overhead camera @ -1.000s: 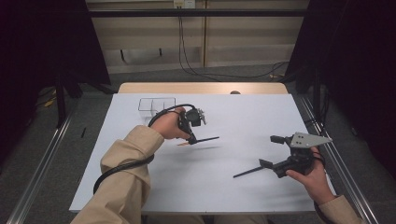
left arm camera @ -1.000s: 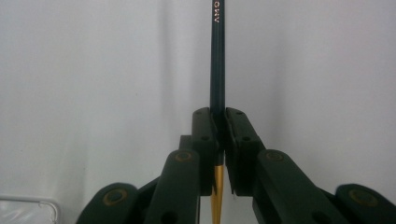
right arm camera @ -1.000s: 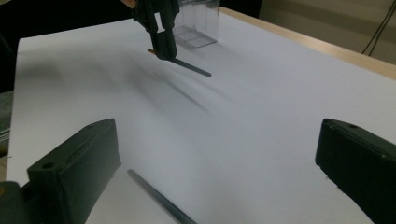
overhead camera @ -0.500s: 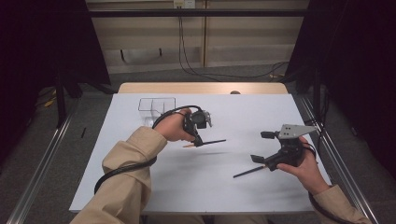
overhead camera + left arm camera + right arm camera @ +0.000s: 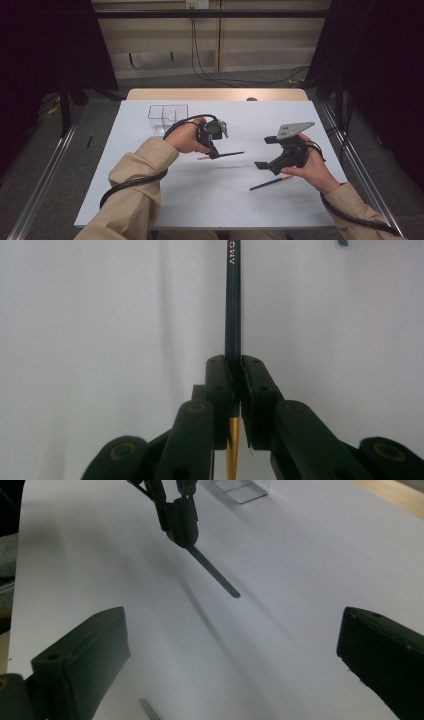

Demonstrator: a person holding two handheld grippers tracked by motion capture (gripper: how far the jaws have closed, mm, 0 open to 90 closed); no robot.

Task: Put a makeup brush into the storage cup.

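Dark green pencil with a gold end, clamped between the closed jaws of the left gripper and held just above the white table, a little left of centre. In the high view the pencil sticks out level toward the person's right. In the left gripper view the two black jaws press against it from both sides, and pale lettering runs along its shaft.

Second dark pencil lies flat on the table nearer the person, just below the right gripper and under the right hand. Whether it touches the hand cannot be told. The right gripper is lifted off the table with its jaws spread wide, holding nothing; in the right gripper view they frame bare table with the held pencil beyond.

Clear plastic box stands toward the far left of the table, just behind the left hand. The two grippers are well apart, with bare white surface between them and toward the near edge.
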